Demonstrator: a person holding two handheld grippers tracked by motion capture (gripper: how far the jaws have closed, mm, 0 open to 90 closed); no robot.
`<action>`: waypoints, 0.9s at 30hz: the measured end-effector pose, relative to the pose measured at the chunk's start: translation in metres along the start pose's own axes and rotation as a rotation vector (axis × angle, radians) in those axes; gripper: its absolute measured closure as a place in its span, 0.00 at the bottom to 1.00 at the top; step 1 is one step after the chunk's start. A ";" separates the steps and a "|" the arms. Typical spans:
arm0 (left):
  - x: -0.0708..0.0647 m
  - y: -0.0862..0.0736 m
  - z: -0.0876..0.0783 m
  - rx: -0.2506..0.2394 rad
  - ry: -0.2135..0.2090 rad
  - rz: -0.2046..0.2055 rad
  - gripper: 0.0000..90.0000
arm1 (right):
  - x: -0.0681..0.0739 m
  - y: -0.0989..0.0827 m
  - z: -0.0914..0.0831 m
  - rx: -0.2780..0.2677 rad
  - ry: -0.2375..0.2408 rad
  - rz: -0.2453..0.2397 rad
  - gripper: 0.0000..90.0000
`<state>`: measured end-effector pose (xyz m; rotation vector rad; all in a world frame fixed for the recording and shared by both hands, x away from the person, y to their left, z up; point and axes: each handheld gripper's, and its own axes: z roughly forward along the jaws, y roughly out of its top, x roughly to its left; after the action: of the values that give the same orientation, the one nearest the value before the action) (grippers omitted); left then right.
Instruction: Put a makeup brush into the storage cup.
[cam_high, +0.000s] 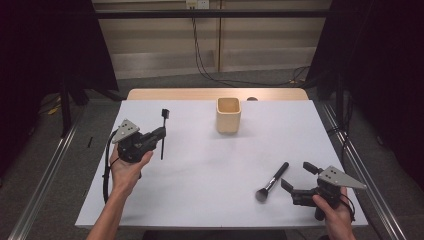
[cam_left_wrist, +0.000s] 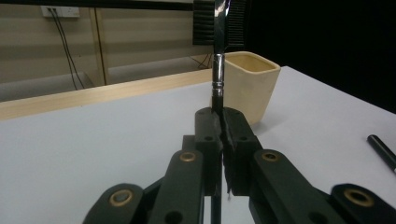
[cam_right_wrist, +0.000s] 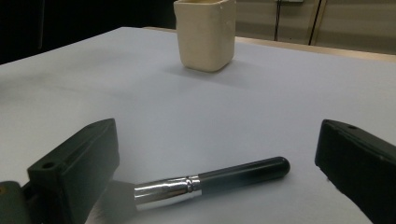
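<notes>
my left gripper (cam_high: 159, 134) is clenched on the thin comb brush (cam_high: 163, 131), held upright over the table's left side; keep it vertical, carry it to the cream cup (cam_high: 228, 114). my right gripper (cam_high: 296, 178) gapes, astride the lying powder brush (cam_high: 273, 181); close on its handle, not the bristles.

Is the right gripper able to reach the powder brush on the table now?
Probably yes. The right gripper stands open just beside the powder brush, which lies free on the table with nothing between them.
</notes>
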<state>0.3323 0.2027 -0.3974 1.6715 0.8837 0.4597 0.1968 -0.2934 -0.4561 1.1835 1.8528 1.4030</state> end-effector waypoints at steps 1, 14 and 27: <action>0.000 0.000 0.001 -0.003 -0.006 0.001 0.95 | 0.000 0.000 0.000 0.000 0.000 0.001 0.00; -0.006 0.013 0.011 -0.066 -0.034 0.000 0.95 | 0.001 0.000 -0.001 -0.006 0.005 -0.007 0.00; -0.025 0.028 0.036 -0.047 -0.105 0.025 0.95 | 0.002 0.000 -0.001 -0.007 0.009 -0.010 0.00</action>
<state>0.3500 0.1583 -0.3776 1.6504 0.7702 0.4028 0.1951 -0.2920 -0.4555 1.1648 1.8555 1.4102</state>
